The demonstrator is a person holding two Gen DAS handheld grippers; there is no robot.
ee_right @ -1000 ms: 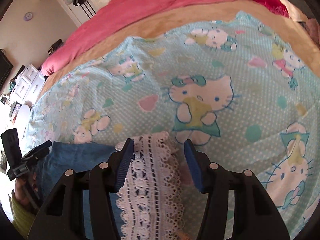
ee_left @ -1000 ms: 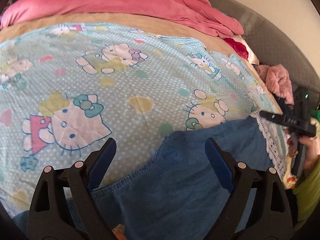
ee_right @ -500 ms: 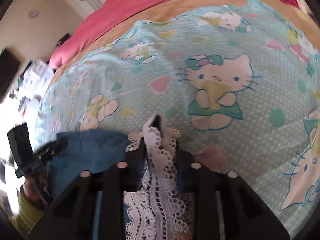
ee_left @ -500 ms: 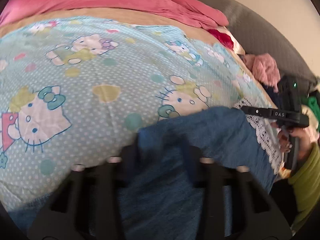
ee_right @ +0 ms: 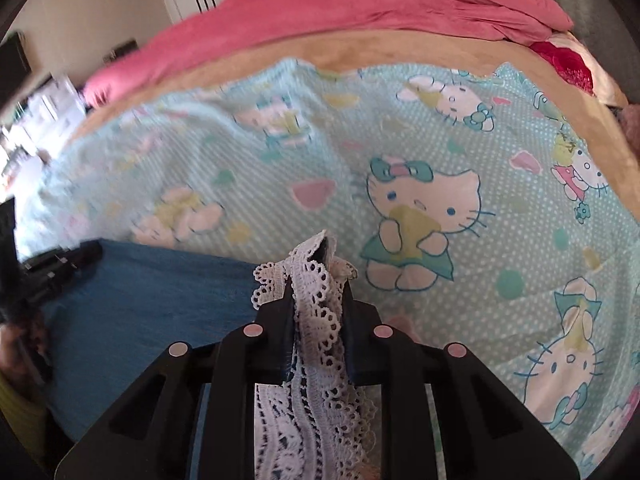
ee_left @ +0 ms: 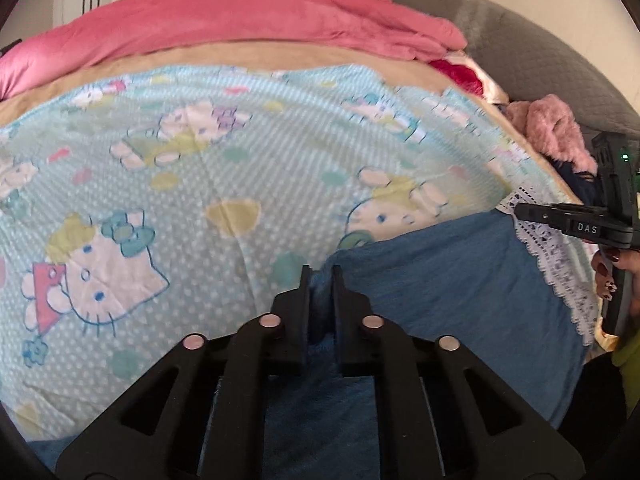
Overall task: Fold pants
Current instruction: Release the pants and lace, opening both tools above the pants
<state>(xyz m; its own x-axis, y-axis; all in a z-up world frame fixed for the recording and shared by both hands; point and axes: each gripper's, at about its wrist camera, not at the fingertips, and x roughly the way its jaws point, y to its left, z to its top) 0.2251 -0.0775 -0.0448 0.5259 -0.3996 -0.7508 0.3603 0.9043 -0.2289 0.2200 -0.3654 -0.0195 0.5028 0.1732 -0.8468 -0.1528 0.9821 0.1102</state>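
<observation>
Blue pants (ee_left: 440, 288) with a white lace hem (ee_left: 552, 264) lie at the near edge of a cartoon-cat bedspread (ee_left: 200, 160). My left gripper (ee_left: 321, 276) is closing, its jaws pinching the far corner of the blue cloth, which bunches up between them. In the right wrist view, my right gripper (ee_right: 318, 280) is shut on the lace hem (ee_right: 320, 320), a fold of lace standing up past its tips, with the blue cloth (ee_right: 152, 304) spreading left. Each gripper shows in the other's view: the right gripper (ee_left: 524, 213) at the lace end, the left gripper (ee_right: 68, 260) blurred at the far left.
A pink duvet (ee_left: 240, 20) is heaped along the bed's far side. A grey padded headboard (ee_left: 520, 52) and a fluffy pink garment (ee_left: 552, 128) sit at the right. A hand (ee_left: 604, 276) holds the right gripper's handle. White furniture (ee_right: 48, 108) stands at the left.
Both grippers went from open to shut, the left on the blue corner, the right on the lace. Both have moved a little across the bed and rolled slightly.
</observation>
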